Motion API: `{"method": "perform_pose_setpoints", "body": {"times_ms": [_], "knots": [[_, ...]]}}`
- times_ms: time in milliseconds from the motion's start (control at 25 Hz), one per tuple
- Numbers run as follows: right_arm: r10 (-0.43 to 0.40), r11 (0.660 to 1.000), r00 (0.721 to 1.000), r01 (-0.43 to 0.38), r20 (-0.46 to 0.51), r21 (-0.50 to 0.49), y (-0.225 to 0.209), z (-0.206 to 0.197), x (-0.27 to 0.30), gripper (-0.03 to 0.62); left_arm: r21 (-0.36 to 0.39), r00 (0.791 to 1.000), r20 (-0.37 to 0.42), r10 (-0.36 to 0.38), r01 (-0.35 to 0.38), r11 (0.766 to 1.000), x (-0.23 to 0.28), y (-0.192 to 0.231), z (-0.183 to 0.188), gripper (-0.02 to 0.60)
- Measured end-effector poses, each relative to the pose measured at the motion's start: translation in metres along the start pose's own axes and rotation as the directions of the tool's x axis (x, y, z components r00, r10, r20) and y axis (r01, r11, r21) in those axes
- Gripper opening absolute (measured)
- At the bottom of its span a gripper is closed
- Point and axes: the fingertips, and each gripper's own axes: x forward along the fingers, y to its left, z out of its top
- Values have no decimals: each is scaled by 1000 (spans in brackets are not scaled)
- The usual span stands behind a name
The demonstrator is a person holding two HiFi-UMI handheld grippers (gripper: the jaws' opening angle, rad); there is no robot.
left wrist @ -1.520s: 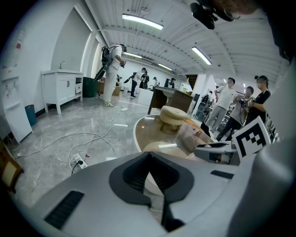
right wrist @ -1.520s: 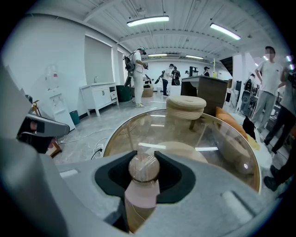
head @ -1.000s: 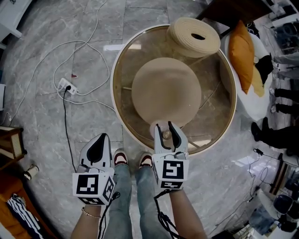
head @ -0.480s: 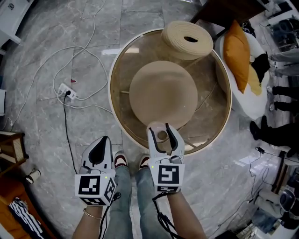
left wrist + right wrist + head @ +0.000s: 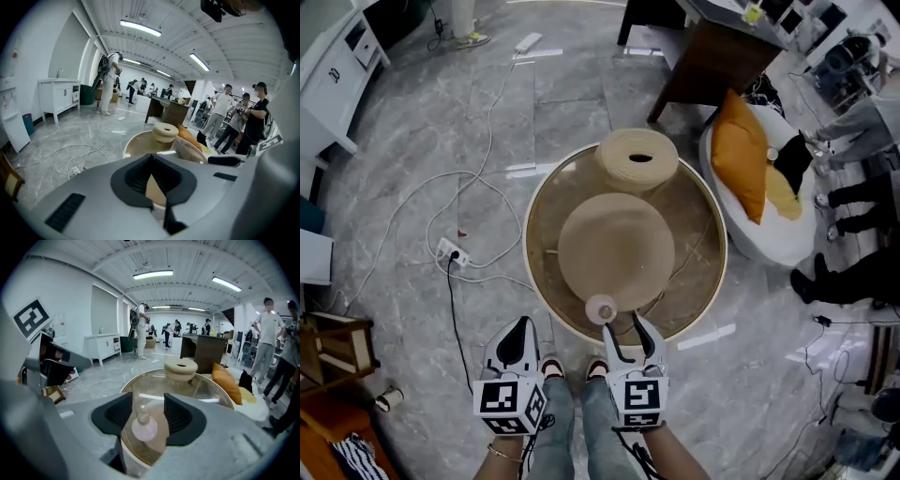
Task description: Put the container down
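Item 1: round glass tabletop (image 5: 530, 253) with a pale rim, set over a tan domed base (image 5: 616, 250) seen through the glass.
Item 2: beige woven round piece (image 5: 637, 159) with an oval hole in its top, resting on the tabletop's far edge.
Item 3: white rounded seat (image 5: 769, 239) beside the tabletop, bearing an orange cushion (image 5: 739, 155) and a yellow cushion (image 5: 780, 192).
Item 4: white power strip (image 5: 450, 253) on the grey marble floor (image 5: 412, 141), joined by a looping white cable (image 5: 492, 122) and a black cable (image 5: 455, 309).
Item 5: white cabinet (image 5: 333, 70) and dark wooden desk (image 5: 708, 61), well apart.
Item 6: bystanders' dark-trousered legs (image 5: 853, 197), at the edge.
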Motion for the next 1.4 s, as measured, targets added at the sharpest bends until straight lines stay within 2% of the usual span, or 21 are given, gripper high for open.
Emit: {"method": "perform_pose_setpoints", "body": {"times_ms": [320, 440, 640, 800, 920, 1200, 1400], "knots": [[-9, 998, 998, 5, 56, 66, -19, 90, -85, 190, 14, 999, 45, -31, 31, 999, -53, -46, 79, 2], [-34, 998, 994, 28, 103, 64, -36, 127, -117, 178, 38, 995, 85, -51, 47, 998, -79, -63, 113, 2], [-125, 989, 978, 110, 169, 98, -73, 177, -169, 80, 111, 984, 156, -89, 72, 991, -121, -87, 168, 2], [-207, 974, 950, 179, 235, 135, -98, 209, -211, 9, 165, 966, 235, -112, 74, 984, -144, -103, 211, 2], [-252, 963, 932, 215, 258, 166, -119, 217, -239, 6, 161, 952, 281, -118, 75, 984, -158, -112, 231, 2], [-350, 935, 889, 308, 296, 178, -150, 228, -287, 6, 219, 935, 318, -158, 89, 972, -176, -125, 250, 2], [-382, 922, 878, 341, 288, 182, -156, 227, -298, 6, 202, 931, 324, -171, 108, 973, -176, -130, 255, 2]]}}
